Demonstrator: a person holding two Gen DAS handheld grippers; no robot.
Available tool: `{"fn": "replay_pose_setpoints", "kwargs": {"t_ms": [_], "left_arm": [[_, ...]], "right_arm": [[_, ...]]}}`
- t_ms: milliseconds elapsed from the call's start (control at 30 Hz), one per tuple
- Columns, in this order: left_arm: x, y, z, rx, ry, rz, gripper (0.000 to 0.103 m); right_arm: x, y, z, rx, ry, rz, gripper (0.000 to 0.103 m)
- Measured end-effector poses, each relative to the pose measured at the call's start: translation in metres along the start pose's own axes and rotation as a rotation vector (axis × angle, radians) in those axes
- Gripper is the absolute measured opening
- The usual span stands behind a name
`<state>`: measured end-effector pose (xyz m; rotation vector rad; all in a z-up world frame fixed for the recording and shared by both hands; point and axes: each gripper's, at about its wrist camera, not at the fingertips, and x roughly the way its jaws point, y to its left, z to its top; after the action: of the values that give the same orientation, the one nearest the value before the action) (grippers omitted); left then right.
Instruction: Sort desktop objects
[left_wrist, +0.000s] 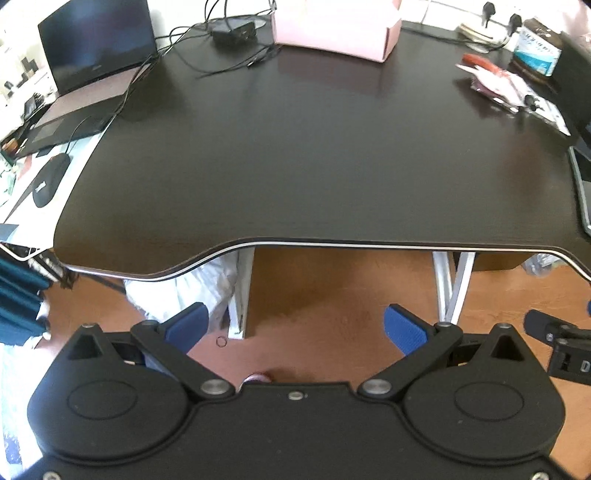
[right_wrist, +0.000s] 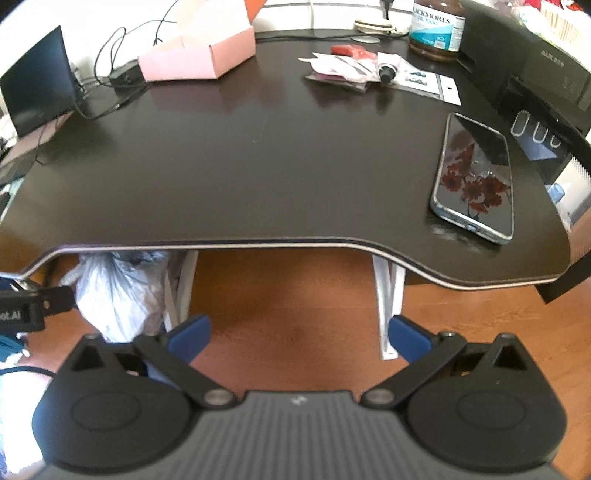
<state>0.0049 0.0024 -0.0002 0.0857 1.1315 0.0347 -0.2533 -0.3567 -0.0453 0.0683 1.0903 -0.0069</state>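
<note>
A dark desk (left_wrist: 295, 166) fills both views (right_wrist: 240, 166). A pink open box (left_wrist: 336, 33) stands at the back; it also shows in the right wrist view (right_wrist: 199, 59). A pile of packets with a red item (left_wrist: 498, 81) lies at the back right, seen too in the right wrist view (right_wrist: 354, 66). A phone (right_wrist: 474, 181) lies near the desk's right front edge. My left gripper (left_wrist: 295, 325) is open and empty, in front of the desk edge above the floor. My right gripper (right_wrist: 299, 336) is open and empty, likewise short of the desk.
A laptop (left_wrist: 92, 55) and a mouse (left_wrist: 48, 181) sit on the left. A charger with cables (left_wrist: 232, 29) lies at the back. A supplement jar (right_wrist: 437, 29) and a black printer (right_wrist: 528, 70) stand at the right. A white bag (right_wrist: 118, 288) lies under the desk.
</note>
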Motion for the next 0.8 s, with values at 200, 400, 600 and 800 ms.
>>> {"fn": "replay_pose_setpoints", "kwargs": {"t_ms": [200,400,600,800], "left_arm": [[0.012,0.021,0.057,0.05,-0.055,-0.026,0.103],[0.004,0.009,0.048,0.065,-0.068,-0.056,0.103],[-0.018,-0.031,-0.014,0.057,-0.086,-0.085,0.103],[-0.041,-0.071,-0.077,0.05,-0.104,-0.115,0.103]], "right_arm": [[-0.006,0.003,0.019,0.001,-0.015,-0.038,0.102],[-0.002,0.017,0.044,0.04,0.005,-0.08,0.102],[-0.003,0.031,0.057,0.087,-0.018,-0.1,0.102],[0.003,0.049,0.067,0.105,-0.002,-0.135,0.102]]}}
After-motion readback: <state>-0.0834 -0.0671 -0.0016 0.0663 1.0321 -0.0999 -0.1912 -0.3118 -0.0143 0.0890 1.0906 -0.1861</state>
